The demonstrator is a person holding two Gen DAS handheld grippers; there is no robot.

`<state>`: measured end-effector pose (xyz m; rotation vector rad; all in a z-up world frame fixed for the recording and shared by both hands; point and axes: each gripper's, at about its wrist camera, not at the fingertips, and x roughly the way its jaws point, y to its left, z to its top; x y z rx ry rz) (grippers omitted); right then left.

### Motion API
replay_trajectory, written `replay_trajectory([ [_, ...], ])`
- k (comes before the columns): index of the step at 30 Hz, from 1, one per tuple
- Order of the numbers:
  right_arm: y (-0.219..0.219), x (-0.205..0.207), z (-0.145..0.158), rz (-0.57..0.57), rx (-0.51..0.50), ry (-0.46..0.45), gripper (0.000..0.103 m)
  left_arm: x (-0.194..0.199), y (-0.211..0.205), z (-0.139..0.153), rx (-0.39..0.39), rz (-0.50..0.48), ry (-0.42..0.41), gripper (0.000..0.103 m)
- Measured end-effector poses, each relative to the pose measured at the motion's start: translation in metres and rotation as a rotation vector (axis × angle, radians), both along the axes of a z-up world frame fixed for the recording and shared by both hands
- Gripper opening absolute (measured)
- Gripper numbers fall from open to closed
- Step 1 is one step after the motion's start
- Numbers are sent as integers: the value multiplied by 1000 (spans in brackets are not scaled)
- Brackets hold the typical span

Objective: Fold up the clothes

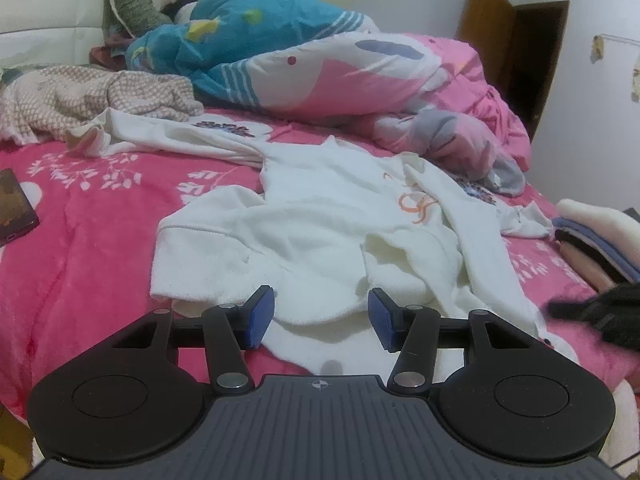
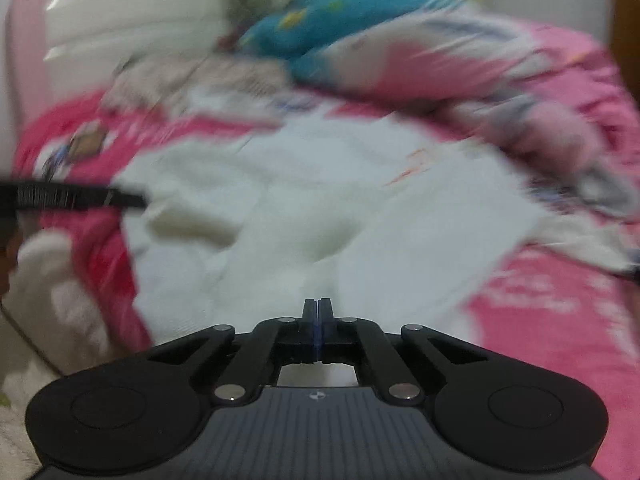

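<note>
**Between the blue pads: a rumpled white top**

Ahead of the left gripper (image 1: 321, 317), a crumpled white fleecy sweatshirt (image 1: 320, 224) with orange stitching sprawls over the plush pink floral bedspread (image 1: 80, 248). Jaws wide apart, empty, ribbed blue pads (image 1: 262, 316) just above the hem. Off to its right, a stack of folded clothes (image 1: 592, 240). Right gripper (image 2: 319, 322): fingers pressed together, nothing between them; view motion-blurred, white fabric beyond.

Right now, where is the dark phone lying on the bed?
In the left wrist view, the phone lies at the far left edge on the pink blanket, left of the white garment and nearer than the checked beige cloth.
</note>
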<state>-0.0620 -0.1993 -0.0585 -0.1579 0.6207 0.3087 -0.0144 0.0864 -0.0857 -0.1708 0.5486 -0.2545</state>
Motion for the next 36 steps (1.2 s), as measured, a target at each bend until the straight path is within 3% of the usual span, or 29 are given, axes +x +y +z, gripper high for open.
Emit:
replay_trajectory([
  [4, -53, -25, 26, -112, 97, -26, 0, -3, -12, 0, 28, -62, -12, 53],
  [8, -78, -21, 14, -166, 231, 41, 3, 10, -29, 1, -55, -174, 67, 54],
  [12, -98, 12, -9, -214, 432, 148, 7, 26, -45, -3, -210, -265, 188, 55],
  [13, -102, 20, -15, -218, 481, 173, 8, 31, -49, -6, -229, -264, 226, 55],
  [15, -109, 37, -27, -234, 569, 232, 27, 40, -55, -12, -257, -254, 291, 55],
  [17, -114, 52, -37, -256, 637, 286, 38, 46, -57, -17, -273, -223, 319, 55],
  [20, -120, 68, -48, -281, 712, 339, 47, 55, -53, -24, -334, -187, 356, 55],
  [30, -143, 74, -75, -326, 881, 388, 47, 73, -57, -25, -468, -218, 309, 50],
  [33, -148, 72, -78, -327, 897, 386, 47, 79, -60, -33, -453, -196, 354, 50],
  [36, -147, 72, -78, -318, 894, 378, 47, 82, -59, -39, -463, -162, 379, 43],
])
